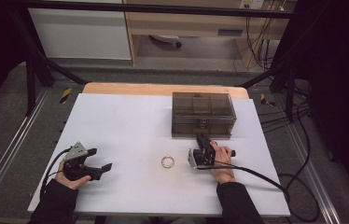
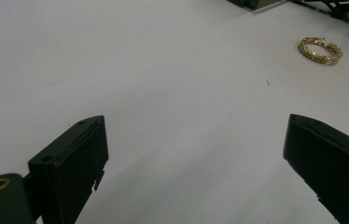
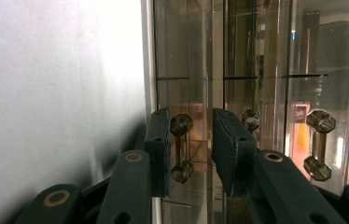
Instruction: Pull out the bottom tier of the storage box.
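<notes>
The left tongs [image 1: 101,159] rest wide open and empty on the white surface [image 1: 130,121]. Farther on lies a small gold chain bracelet [image 1: 167,162]. Beyond it, the right tongs [image 3: 191,140] stand narrowly parted around a faceted handle [image 3: 181,147] of the smoky transparent acrylic drawer box [image 1: 203,114], not visibly clamping it.

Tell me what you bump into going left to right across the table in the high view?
left gripper → gold bracelet → right gripper, its fingers up against the smoky clear box at the back of the white table.
</notes>
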